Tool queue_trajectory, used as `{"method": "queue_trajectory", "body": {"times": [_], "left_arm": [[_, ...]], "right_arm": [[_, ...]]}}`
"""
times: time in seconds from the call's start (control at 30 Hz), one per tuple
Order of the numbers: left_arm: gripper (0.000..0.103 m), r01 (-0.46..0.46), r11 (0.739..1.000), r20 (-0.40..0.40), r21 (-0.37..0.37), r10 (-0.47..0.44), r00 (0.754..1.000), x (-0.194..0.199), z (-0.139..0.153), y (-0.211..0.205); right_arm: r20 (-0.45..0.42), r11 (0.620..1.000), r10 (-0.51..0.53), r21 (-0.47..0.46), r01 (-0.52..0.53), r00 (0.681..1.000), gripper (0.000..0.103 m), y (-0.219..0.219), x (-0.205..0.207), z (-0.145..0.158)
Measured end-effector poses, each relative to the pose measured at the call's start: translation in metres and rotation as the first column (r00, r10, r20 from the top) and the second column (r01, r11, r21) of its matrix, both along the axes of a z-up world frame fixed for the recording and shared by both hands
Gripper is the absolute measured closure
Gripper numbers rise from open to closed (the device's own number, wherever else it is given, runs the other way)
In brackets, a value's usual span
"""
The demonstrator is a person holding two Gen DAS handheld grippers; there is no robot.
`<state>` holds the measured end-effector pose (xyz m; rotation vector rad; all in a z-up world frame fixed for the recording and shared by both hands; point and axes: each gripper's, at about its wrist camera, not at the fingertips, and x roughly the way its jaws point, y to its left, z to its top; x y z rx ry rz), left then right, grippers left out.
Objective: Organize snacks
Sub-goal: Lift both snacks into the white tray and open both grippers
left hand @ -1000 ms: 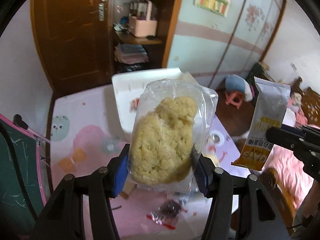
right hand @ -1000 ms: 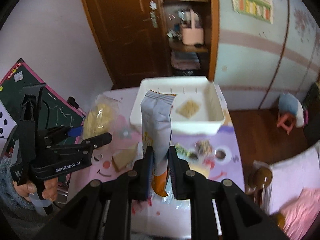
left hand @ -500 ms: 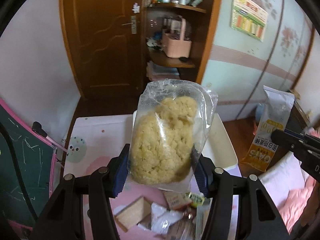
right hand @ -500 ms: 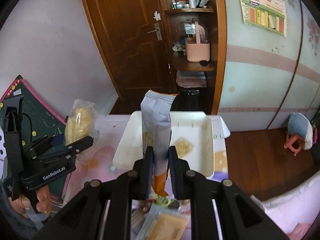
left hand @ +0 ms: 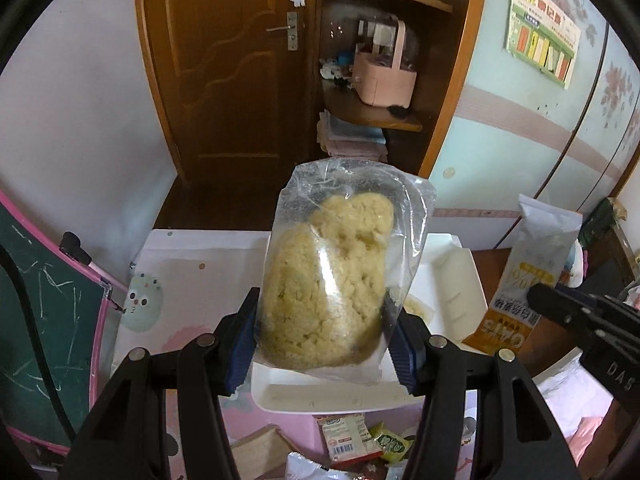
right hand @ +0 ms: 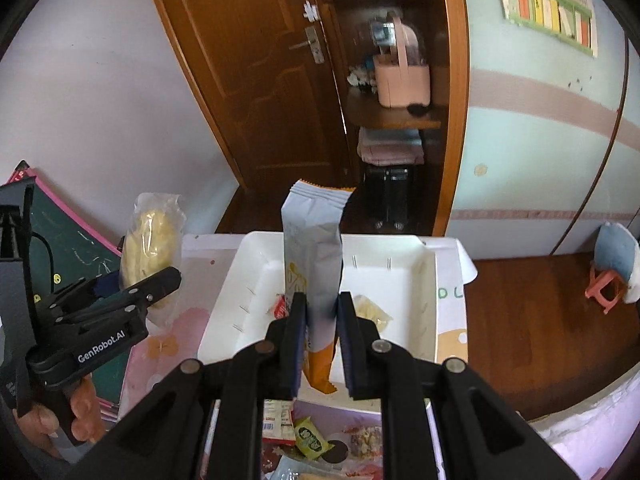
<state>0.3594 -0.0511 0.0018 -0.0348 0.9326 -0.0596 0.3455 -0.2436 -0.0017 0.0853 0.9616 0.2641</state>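
Note:
My left gripper is shut on a clear bag of yellow puffed snack, held upright above the near edge of the white bin. The bag also shows in the right wrist view. My right gripper is shut on a tall white and orange oat snack packet, upright over the white bin; the packet also shows in the left wrist view. A pale yellow snack and a red packet lie in the bin.
Several loose snack packets lie on the pink table in front of the bin. A green chalkboard stands to the left. A wooden door and shelves with a pink basket are behind.
Both grippers have moved forward with their snacks still held. The white bin now lies closer beneath them and the loose packets have slid toward the bottom of both views.

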Motion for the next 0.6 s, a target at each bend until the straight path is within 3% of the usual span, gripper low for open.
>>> {"method": "queue_trajectory", "body": {"times": [0.6], "left_arm": [[0.047,0.019,0.999,-0.133,0.051,-0.012,0.991,0.036,-0.073,-0.034]], "right_arm": [[-0.184,1.000,0.003,-0.023,-0.007,0.983,0.087,0.005,0.028,-0.072]]}}
